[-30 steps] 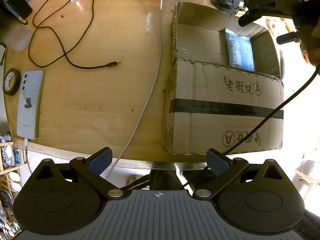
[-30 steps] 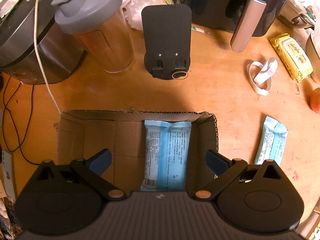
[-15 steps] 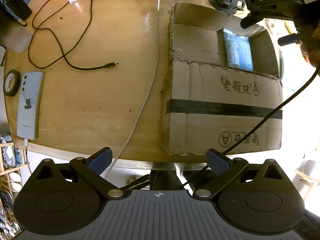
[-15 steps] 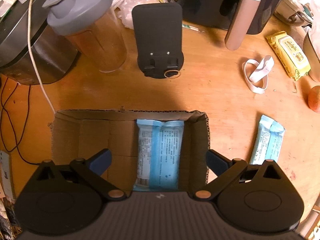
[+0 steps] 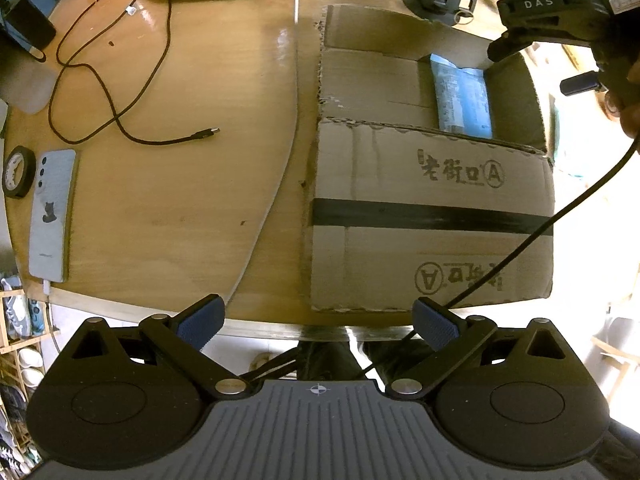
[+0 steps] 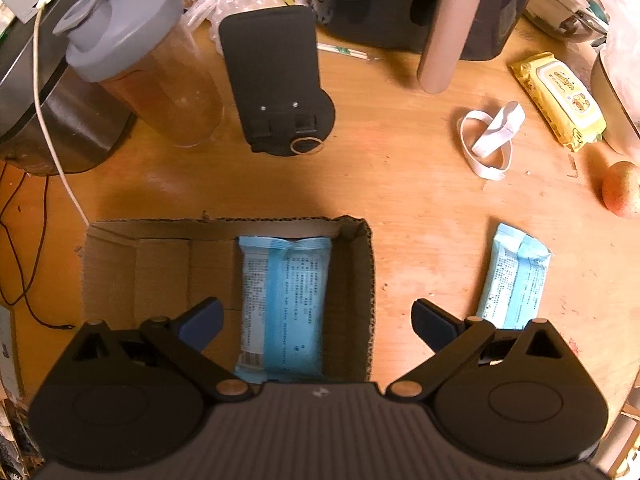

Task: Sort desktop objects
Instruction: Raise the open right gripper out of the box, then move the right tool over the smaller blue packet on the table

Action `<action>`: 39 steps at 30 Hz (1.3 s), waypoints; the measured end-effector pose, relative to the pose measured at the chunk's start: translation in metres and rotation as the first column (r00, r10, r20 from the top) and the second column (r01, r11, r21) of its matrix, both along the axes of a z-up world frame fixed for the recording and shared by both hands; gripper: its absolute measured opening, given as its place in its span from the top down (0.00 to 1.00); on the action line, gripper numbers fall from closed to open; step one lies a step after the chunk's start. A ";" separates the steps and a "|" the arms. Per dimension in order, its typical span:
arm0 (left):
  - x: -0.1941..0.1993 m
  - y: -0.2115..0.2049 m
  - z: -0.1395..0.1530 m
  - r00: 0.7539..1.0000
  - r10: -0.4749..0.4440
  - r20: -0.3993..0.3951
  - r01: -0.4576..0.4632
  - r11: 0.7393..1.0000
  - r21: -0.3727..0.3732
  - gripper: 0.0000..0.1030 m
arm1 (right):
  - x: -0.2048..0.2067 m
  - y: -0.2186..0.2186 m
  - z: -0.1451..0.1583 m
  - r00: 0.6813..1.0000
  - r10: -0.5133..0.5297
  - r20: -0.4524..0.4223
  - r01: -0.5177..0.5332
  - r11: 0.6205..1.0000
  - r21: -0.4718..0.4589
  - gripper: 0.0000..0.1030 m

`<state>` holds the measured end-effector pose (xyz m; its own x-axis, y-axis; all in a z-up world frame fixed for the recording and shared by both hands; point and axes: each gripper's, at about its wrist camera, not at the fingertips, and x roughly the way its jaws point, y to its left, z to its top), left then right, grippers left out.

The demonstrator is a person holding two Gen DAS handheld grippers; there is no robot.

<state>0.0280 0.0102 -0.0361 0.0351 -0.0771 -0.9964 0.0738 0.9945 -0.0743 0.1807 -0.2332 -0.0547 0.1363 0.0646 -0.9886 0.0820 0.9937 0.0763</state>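
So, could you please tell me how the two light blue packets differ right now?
The packet in the box lies inside the cardboard box, lined up with its walls. The packet on the table lies outside, right of the box, slightly tilted. Both look like the same light blue printed wrapper.

Right gripper [image 6: 317, 326] fingers spread above cardboard box [image 6: 360, 280]; blue packet [image 6: 286, 300] inside, second packet [image 6: 514, 282] on table [image 6: 400, 184].

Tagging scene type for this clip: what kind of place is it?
Likely a home dining or kitchen table used as a desk. Signs: a round wooden table crowded with a shaker bottle, a black countertop appliance and a wet wipes pack.
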 end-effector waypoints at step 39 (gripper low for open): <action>0.000 -0.038 0.002 1.000 -0.021 0.005 0.021 1.000 0.008 0.00 | -0.015 -0.069 -0.007 0.998 -0.058 -0.014 0.057 0.998 -0.018 0.00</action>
